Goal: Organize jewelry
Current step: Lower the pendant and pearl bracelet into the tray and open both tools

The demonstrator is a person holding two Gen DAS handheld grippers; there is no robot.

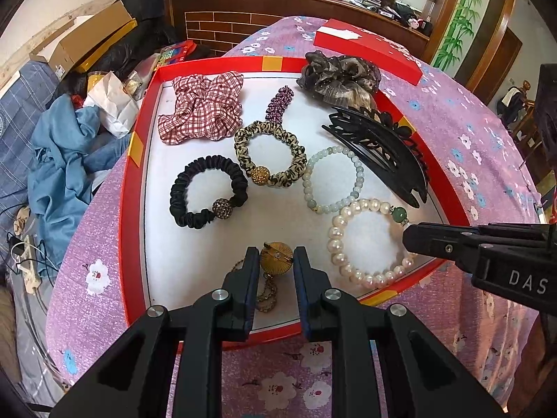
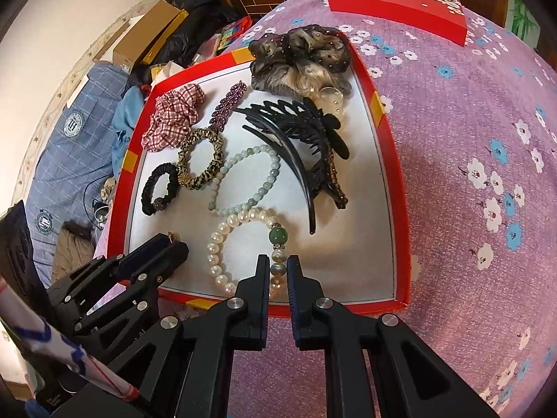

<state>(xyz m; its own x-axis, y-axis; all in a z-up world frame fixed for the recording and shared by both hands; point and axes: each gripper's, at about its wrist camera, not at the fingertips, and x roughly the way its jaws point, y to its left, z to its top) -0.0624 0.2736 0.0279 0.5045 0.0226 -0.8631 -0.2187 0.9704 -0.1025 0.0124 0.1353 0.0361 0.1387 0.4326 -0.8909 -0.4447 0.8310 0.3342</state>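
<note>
Cardboard box [image 1: 94, 35], blue cloth [image 1: 66, 160]

Light: bright, even daylight | Shadows: soft, short, under items | Glare: mild on white tray [image 1: 195, 264] floor | Focus: sharp centre | Edges: strong fisheye bending, dark corner vignette

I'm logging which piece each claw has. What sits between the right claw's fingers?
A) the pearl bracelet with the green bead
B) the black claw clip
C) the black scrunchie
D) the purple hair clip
A: in the right wrist view the right claw is closed on the pearl bracelet, below its green bead.
</note>
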